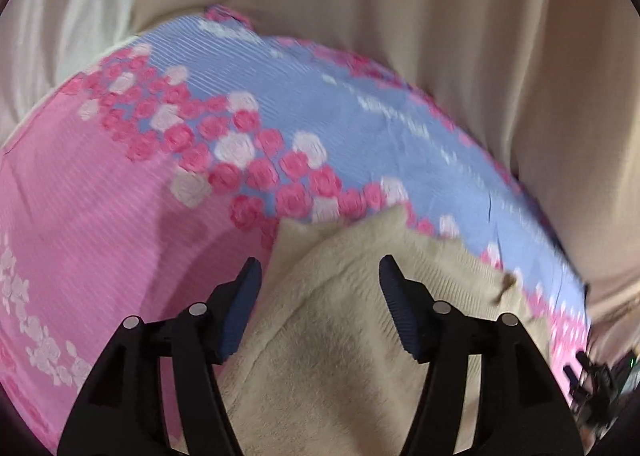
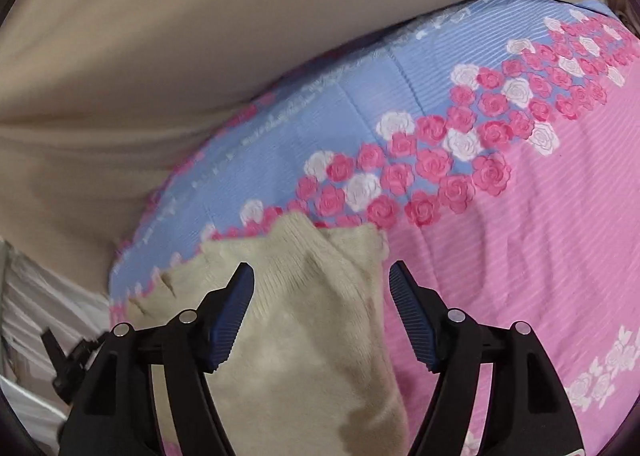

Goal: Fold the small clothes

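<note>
My left gripper (image 1: 318, 270) and right gripper (image 2: 320, 276) hover, jaws apart, gripping nothing; the beige fuzzy knit garment (image 1: 340, 316) lies flat beneath on the pink-and-blue rose-print bedspread (image 1: 120, 215), apparently laid down for smoothing.

each tool (image 1: 318, 270) (image 2: 322, 276) has black plastic arms, silver round screw heads and ribbed dark-blue pads (image 1: 244, 308).

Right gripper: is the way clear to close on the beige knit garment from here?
Probably yes. The right gripper is open with the beige knit garment lying right between its fingers on the floral bedspread; nothing lies in between.
</note>
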Motion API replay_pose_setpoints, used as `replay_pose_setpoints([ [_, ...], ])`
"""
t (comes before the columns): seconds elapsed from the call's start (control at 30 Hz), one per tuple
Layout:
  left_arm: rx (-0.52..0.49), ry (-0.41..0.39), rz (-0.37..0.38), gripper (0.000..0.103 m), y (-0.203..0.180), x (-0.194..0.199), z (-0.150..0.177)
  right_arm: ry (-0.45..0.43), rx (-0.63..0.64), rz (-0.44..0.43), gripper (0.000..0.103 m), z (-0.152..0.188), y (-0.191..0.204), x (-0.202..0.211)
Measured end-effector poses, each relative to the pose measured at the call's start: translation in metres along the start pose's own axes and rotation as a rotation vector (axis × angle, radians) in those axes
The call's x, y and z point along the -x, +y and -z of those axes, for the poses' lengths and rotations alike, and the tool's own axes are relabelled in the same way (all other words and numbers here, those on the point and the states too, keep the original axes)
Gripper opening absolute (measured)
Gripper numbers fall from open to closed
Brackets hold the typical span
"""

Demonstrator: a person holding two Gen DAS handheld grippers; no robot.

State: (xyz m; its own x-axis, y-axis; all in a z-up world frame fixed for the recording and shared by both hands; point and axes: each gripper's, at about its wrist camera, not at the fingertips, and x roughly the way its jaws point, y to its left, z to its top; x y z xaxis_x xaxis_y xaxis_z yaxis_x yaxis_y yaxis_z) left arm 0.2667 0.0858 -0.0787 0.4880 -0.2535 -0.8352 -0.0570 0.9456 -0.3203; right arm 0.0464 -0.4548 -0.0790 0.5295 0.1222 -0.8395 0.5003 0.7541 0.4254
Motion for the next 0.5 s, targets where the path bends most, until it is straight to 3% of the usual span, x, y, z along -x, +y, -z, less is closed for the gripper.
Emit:
replay_pose_setpoints([
  [0.1, -0.056, 0.082, -0.054, 0.064, -0.004, -0.029, 0.001, 0.082, 0.105, 0.048, 0.068, 0.008, 0.013, -0.024],
  [0.13, -0.063, 0.094, -0.052, 0.062, -0.005, -0.034, 0.002, 0.106, 0.137, 0.069, 0.052, 0.011, 0.018, -0.034],
  [0.2, -0.117, 0.112, -0.038, 0.027, -0.011, -0.044, 0.003, 0.135, 0.153, 0.096, 0.012, 0.016, 0.021, -0.042],
  [0.27, -0.135, 0.103, -0.021, 0.015, -0.017, -0.039, -0.002, 0.059, 0.131, 0.050, 0.011, 0.013, 0.025, -0.025],
  [0.4, -0.091, 0.009, 0.049, 0.012, -0.018, -0.006, -0.019, -0.046, 0.127, 0.013, 0.010, 0.004, 0.034, 0.006],
  [0.47, -0.067, -0.004, 0.012, 0.013, -0.015, -0.010, -0.025, -0.006, 0.137, 0.047, 0.013, 0.001, 0.028, -0.010],
  [0.5, -0.061, 0.013, -0.018, 0.015, -0.012, -0.019, -0.026, 0.047, 0.139, 0.104, 0.019, 0.002, 0.019, -0.028],
])
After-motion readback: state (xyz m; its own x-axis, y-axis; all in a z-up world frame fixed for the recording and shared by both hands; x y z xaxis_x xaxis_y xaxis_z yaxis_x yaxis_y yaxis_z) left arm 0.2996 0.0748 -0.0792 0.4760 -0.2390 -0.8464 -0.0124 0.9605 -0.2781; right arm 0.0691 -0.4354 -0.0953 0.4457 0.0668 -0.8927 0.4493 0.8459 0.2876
